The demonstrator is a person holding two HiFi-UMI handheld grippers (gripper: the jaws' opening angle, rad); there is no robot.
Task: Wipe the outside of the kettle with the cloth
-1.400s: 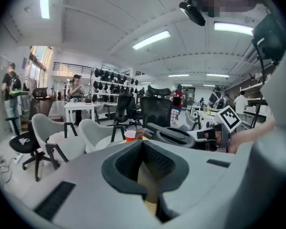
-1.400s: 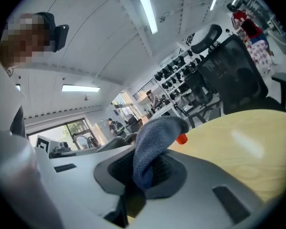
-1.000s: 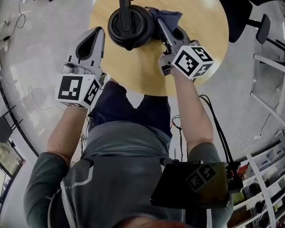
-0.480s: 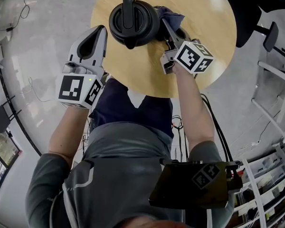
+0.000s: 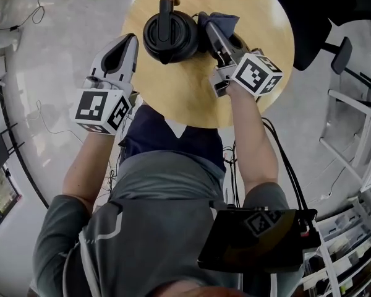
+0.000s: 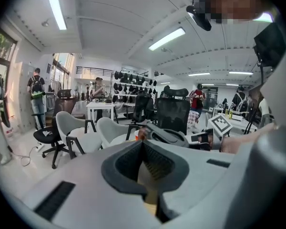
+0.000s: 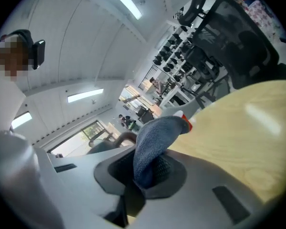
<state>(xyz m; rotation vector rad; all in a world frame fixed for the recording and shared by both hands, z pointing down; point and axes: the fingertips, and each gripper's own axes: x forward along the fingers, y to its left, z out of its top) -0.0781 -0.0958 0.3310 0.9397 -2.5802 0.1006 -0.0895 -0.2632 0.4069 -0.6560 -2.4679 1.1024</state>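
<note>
Right gripper (image 5: pixel 210 34): my jaws clamped on blue cloth (image 5: pixel 221 22). Cloth bunched at right flank of kettle (image 5: pixel 170 36), contact likely. Kettle upright on round table (image 5: pixel 191 101), far side. Step, I judge: wiping wall. Next: sweep round body, steady pressure; kettle unbraced, may slide. Left gripper (image 5: pixel 127 43): jaws together, empty, near table edge, apart from kettle. Right forearm outstretched, left elbow bent.

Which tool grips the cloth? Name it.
The right tool: its jaws are shut on the blue cloth beside the kettle. The left tool is shut on nothing.
</note>
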